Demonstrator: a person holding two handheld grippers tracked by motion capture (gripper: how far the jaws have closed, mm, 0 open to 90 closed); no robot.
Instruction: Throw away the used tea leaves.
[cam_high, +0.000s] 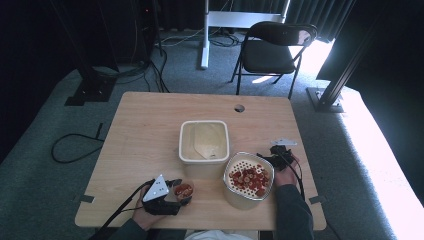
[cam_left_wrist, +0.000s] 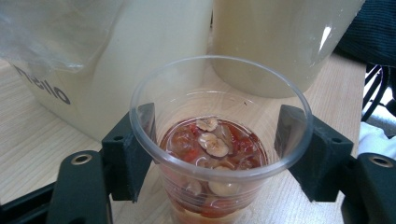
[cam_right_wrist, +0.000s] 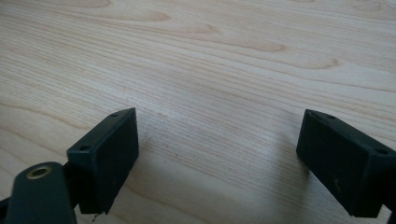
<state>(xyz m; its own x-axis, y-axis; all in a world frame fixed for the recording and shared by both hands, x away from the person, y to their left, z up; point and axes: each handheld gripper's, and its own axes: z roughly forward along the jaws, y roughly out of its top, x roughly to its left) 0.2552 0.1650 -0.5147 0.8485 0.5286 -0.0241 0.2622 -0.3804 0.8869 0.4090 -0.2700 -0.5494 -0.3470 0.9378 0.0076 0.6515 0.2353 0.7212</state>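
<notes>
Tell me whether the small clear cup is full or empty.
Partly full. The cup stands upright with red and pale slices in liquid filling its lower part, well below the rim.

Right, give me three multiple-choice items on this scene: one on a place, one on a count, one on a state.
1. Where does the clear plastic cup stand?
A. between the left gripper's pads
B. inside the square tub
C. on the chair

2. How many pale containers stand on the table besides the cup?
A. one
B. two
C. four

3. How is the right gripper?
A. shut on a spoon
B. shut on the cup
C. open over bare wood

Answers:
1 A: the left gripper has a pad on each side of the cup wall.
2 B: a square tub and a strainer bucket.
3 C: its jaws stand apart with nothing between.
</notes>
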